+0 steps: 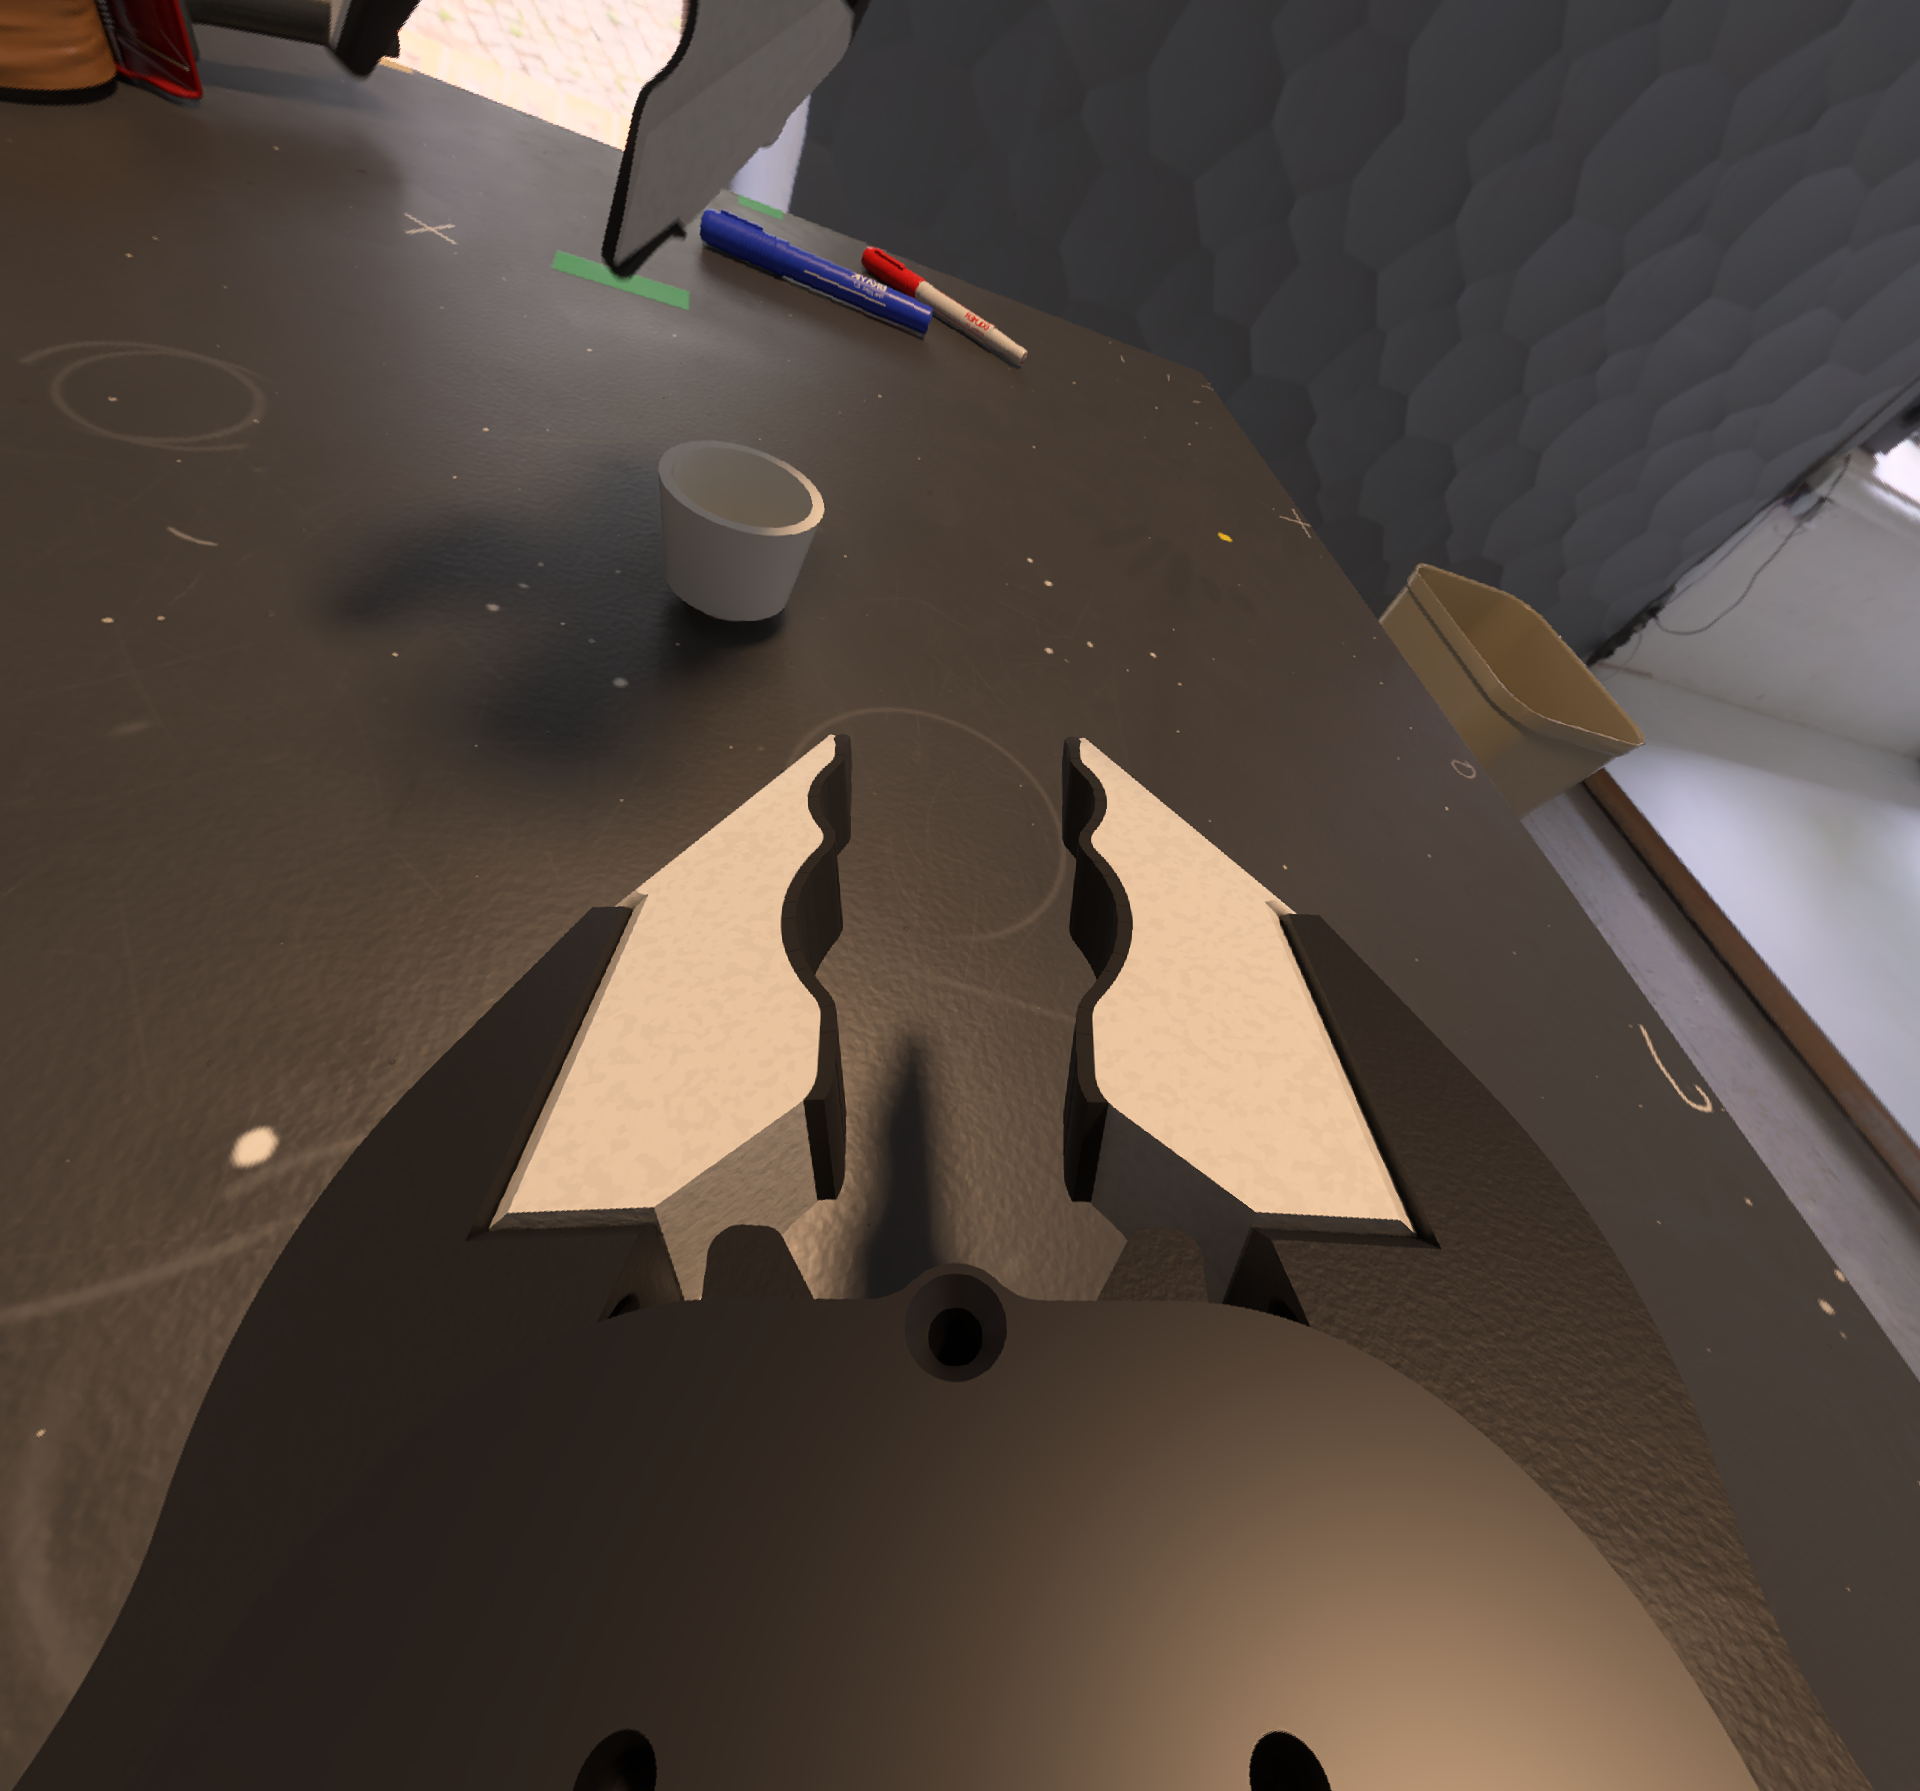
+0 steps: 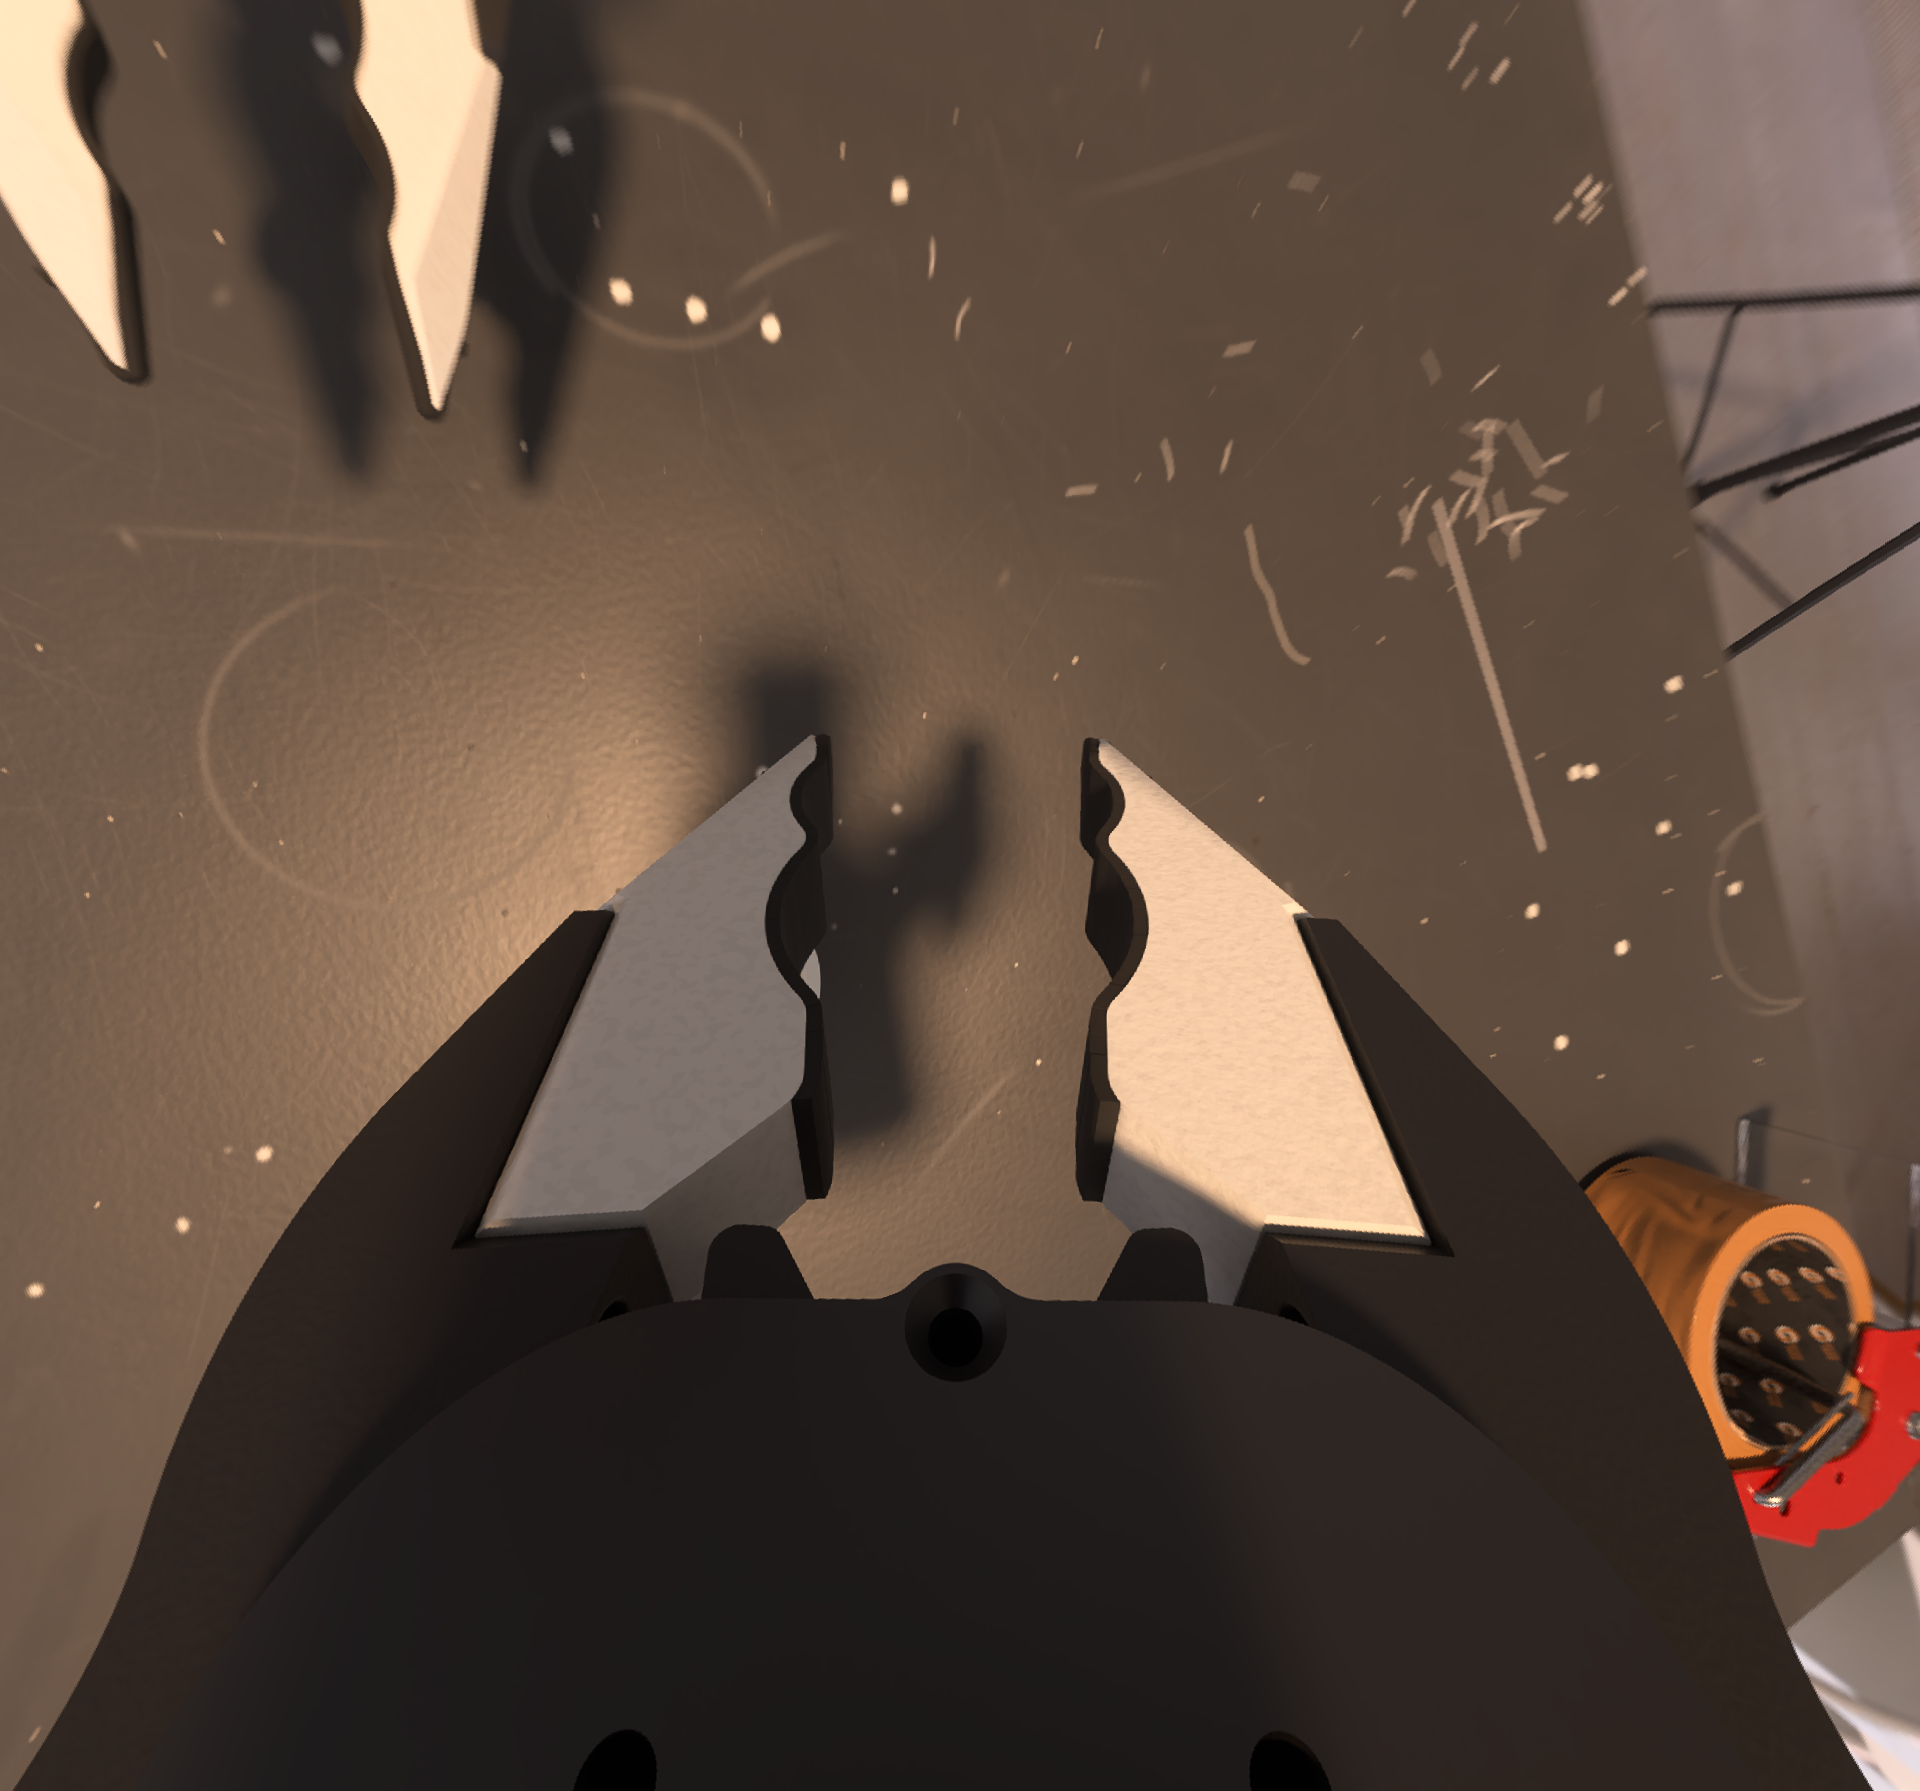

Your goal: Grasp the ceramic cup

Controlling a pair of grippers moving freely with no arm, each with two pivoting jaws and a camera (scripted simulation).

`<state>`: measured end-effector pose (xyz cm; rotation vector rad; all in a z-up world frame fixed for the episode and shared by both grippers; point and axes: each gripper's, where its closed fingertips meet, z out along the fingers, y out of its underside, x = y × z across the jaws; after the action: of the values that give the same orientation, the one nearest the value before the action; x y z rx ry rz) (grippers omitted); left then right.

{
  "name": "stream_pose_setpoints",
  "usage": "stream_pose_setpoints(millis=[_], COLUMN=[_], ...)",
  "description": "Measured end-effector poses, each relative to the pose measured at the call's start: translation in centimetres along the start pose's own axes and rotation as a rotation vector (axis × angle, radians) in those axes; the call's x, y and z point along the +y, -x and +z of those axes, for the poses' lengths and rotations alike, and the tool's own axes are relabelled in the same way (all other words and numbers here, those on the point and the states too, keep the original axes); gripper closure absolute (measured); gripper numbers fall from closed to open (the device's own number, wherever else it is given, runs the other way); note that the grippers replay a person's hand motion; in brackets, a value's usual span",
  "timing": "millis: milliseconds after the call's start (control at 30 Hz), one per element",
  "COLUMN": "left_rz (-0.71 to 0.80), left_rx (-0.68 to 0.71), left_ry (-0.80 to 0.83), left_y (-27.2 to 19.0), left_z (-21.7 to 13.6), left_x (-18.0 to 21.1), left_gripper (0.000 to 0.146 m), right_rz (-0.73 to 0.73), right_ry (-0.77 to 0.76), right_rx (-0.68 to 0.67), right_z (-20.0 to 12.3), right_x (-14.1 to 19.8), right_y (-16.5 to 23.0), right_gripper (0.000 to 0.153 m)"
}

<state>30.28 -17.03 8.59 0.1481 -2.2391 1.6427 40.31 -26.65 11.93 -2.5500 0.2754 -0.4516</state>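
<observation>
**Operator:** Where does the ceramic cup [image 1: 740, 541] stand, and how are the fingers set?

**Technician:** The cup stands upright on the dark tabletop [image 1: 312, 806], mouth up, toward the middle, nearer the far edge than the left gripper [image 1: 956, 754] is. That gripper hangs short of the cup and apart from it, its fingers spread and holding nothing. The cup lies ahead and a little to the left of the gap. The right gripper [image 2: 956, 754] is likewise spread and empty.

**Operator:** How is the cup expected to handle?

**Technician:** Judged from its look: rigid, smooth-walled, probably slippery, and liable to chip if knocked over. It has no handle and tapers toward the base, so a hold low down could squeeze it upward and out. The better hold is across the wall just under the rim, one finger on each side, closed gently. Whether the present gap clears the rim cannot be told.

**Operator:** What does each view add?

**Technician:** Only the left wrist view shows the cup, along with a blue marker [image 1: 816, 274], a red-capped pen [image 1: 940, 302] and green tape strip [image 1: 620, 278] near the far edge, and a tan bin [image 1: 1517, 681] just off the right edge. The right wrist view shows bare, scuffed tabletop beneath its fingers and a tape dispenser [image 2: 1756, 1326] by the edge at its right.
</observation>
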Motion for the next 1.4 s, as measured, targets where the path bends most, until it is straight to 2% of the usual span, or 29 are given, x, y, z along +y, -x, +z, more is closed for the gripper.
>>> stream_pose_setpoints(millis=[100,233,300,400,500,567,700,767,900,1167,1400], left_rz=[-0.002,-0.004,-0.010,-0.012,0.018,0.066,0.215,0.274,0.354,0.418,0.452], left_rx=[-0.003,-0.004,-0.006,-0.019,-0.077,-0.143,-0.279,-0.339,-0.393,-0.424,-0.419], left_ry=[0.005,0.007,0.009,0.008,0.013,0.026,0.062,0.080,0.124,0.166,0.175], left_y=[0.0,0.0,0.0,0.3,1.1,1.7,2.6,3.3,4.5,5.6,5.2], left_z=[0.0,-0.1,-0.1,-0.1,-0.2,-0.3,-0.4,-0.3,0.1,1.6,1.9], left_x=[0.2,0.3,0.4,0.5,0.5,0.4,0.2,0.3,0.7,0.9,0.8], left_gripper=[0.105,0.106,0.106,0.105,0.105,0.105,0.098,0.092,0.084,0.082,0.086], right_rz=[-0.023,-0.070,-0.037,0.054,0.026,0.004,0.004,0.010,-0.053,-0.107,-0.085], right_ry=[0.111,0.130,0.057,-0.141,-0.320,-0.332,-0.225,-0.225,-0.163,-0.139,-0.138], right_rx=[-0.010,0.075,0.095,0.125,0.199,0.233,0.139,0.031,-0.037,-0.107,-0.124], right_z=[1.8,1.7,0.4,-2.2,-4.3,-5.0,-3.9,-2.6,-0.1,2.9,3.4], right_x=[1.1,1.5,1.5,1.3,1.7,2.9,6.5,7.6,9.3,8.8,8.6], right_y=[0.0,-0.1,-0.1,-0.5,-0.9,-0.7,1.0,2.4,4.2,6.1,6.4], right_gripper=[0.102,0.102,0.102,0.102,0.104,0.107,0.105,0.100,0.086,0.085,0.088])
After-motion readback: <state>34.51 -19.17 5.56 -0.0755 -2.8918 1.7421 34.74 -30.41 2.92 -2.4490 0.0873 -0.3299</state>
